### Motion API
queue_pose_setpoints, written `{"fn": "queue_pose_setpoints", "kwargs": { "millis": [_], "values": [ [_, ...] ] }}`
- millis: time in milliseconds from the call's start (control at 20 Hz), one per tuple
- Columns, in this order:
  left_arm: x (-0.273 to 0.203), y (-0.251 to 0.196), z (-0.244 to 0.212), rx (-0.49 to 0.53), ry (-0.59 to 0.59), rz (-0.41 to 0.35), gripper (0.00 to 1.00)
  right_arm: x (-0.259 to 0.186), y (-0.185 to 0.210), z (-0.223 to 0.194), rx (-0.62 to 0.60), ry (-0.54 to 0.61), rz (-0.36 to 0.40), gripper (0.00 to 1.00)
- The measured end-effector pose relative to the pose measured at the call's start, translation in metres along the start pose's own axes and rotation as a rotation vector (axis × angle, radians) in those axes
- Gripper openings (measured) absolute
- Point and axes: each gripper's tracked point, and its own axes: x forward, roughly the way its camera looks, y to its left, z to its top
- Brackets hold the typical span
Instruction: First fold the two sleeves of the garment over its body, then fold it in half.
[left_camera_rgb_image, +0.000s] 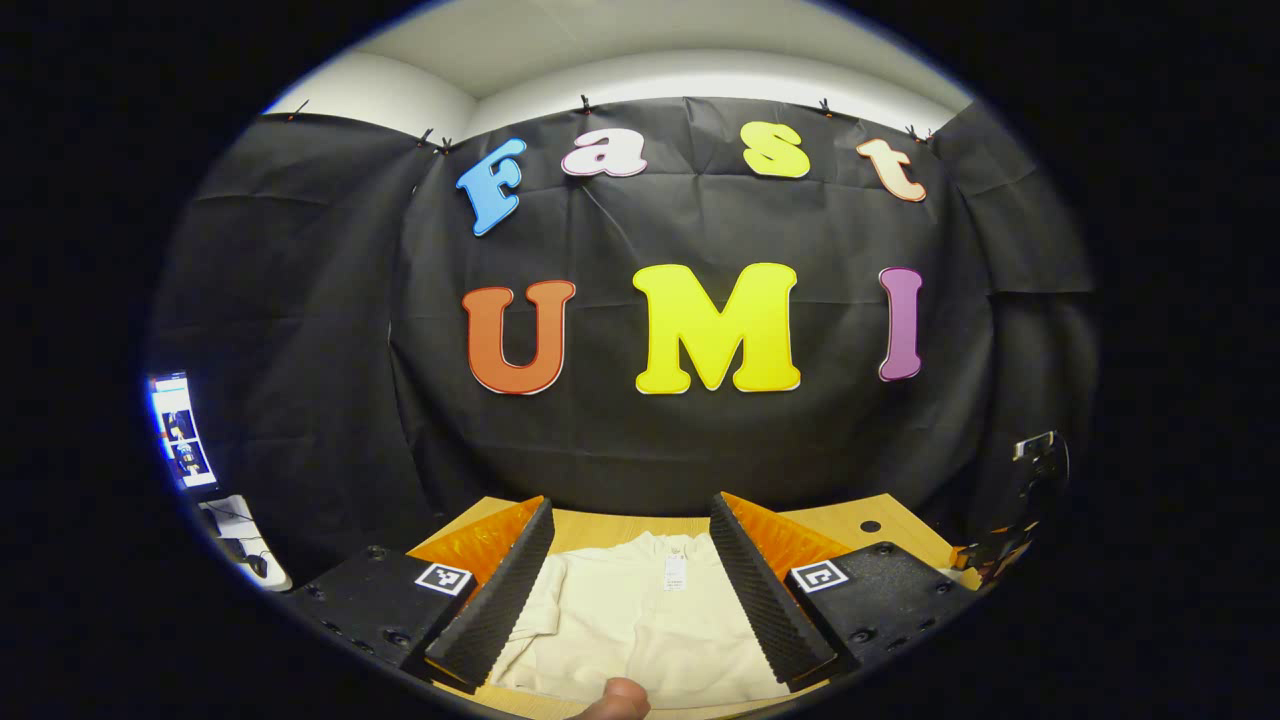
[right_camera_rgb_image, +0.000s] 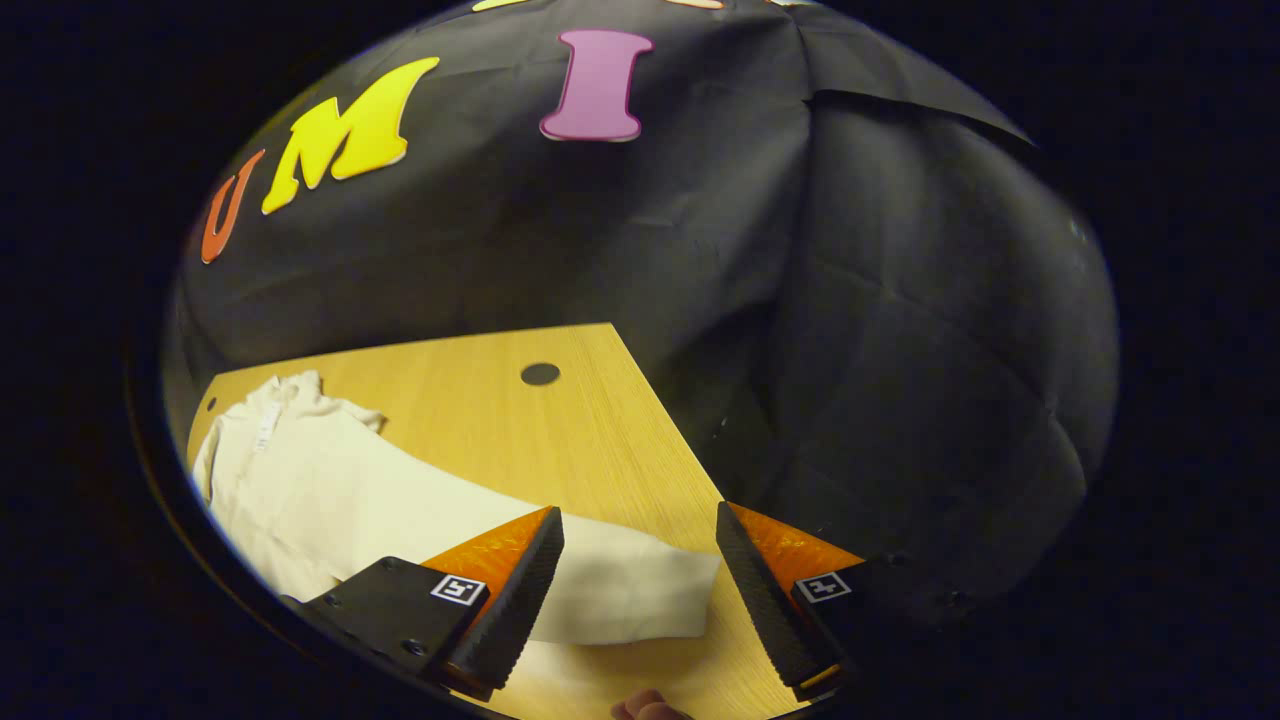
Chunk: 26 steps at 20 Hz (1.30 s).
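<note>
Clearly soft and light, the cream sweatshirt (left_camera_rgb_image: 640, 620) lies flat on the wooden bench (right_camera_rgb_image: 560, 420), low in the left gripper view, collar toward the booth wall. It should drape and crease easily; a cuff or hem edge looks the best place to pinch. One sleeve (right_camera_rgb_image: 600, 590) stretches out toward the lower middle of the right gripper view. The left claw (left_camera_rgb_image: 632, 590) hangs wide apart above the body, holding nothing; the right claw (right_camera_rgb_image: 640, 590) is likewise spread, straddling the sleeve's cuff end without gripping it.

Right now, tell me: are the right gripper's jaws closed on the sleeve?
No. The right gripper stands open, its jaws wide apart above the sleeve lying flat on the table.
</note>
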Motion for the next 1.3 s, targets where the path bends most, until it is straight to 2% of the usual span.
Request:
{"fn": "queue_pose_setpoints", "kwargs": {
  "millis": [100,150,200,300,400,550,600,650,750,800,1050,1200,1300],
  "values": [
    [-0.008,-0.002,0.000,-0.009,-0.003,0.024,1.00,0.014,-0.009,-0.021,0.021,0.088,-0.036,0.96],
    [-0.009,-0.004,0.002,-0.024,-0.017,0.023,0.92,0.017,-0.013,-0.029,0.048,0.132,-0.049,0.96],
    [-0.010,-0.009,0.001,-0.029,-0.013,0.018,0.99,0.023,-0.014,-0.035,0.068,0.165,-0.059,0.97],
    [-0.010,-0.004,-0.001,-0.025,-0.006,0.037,1.00,0.032,-0.018,-0.050,0.075,0.234,-0.090,0.97],
    [-0.010,0.003,0.002,-0.040,-0.013,0.054,1.00,0.035,-0.013,-0.060,0.113,0.285,-0.065,0.97],
    [-0.017,0.011,0.001,-0.072,-0.011,0.073,1.00,0.035,-0.006,-0.063,0.231,0.376,-0.004,0.97],
    [-0.018,0.015,0.001,-0.073,-0.014,0.084,1.00,0.034,-0.011,-0.068,0.238,0.398,-0.009,0.89],
    [-0.019,0.018,0.000,-0.071,-0.012,0.084,1.00,0.032,-0.012,-0.068,0.225,0.418,-0.012,0.92],
    [-0.020,0.027,-0.006,-0.065,0.002,0.095,1.00,0.033,-0.006,-0.072,0.184,0.442,-0.008,0.88],
    [-0.020,0.031,-0.008,-0.066,0.008,0.100,1.00,0.035,-0.007,-0.072,0.168,0.448,-0.006,0.90],
    [-0.020,0.049,-0.013,-0.062,0.017,0.124,1.00,0.032,-0.007,-0.075,0.161,0.537,0.004,0.88],
    [-0.019,0.060,-0.014,-0.072,0.021,0.129,1.00,0.032,-0.006,-0.075,0.158,0.577,0.003,0.90],
    [-0.019,0.067,-0.014,-0.072,0.021,0.130,1.00,0.032,-0.004,-0.073,0.149,0.598,0.009,0.86]
  ]
}}
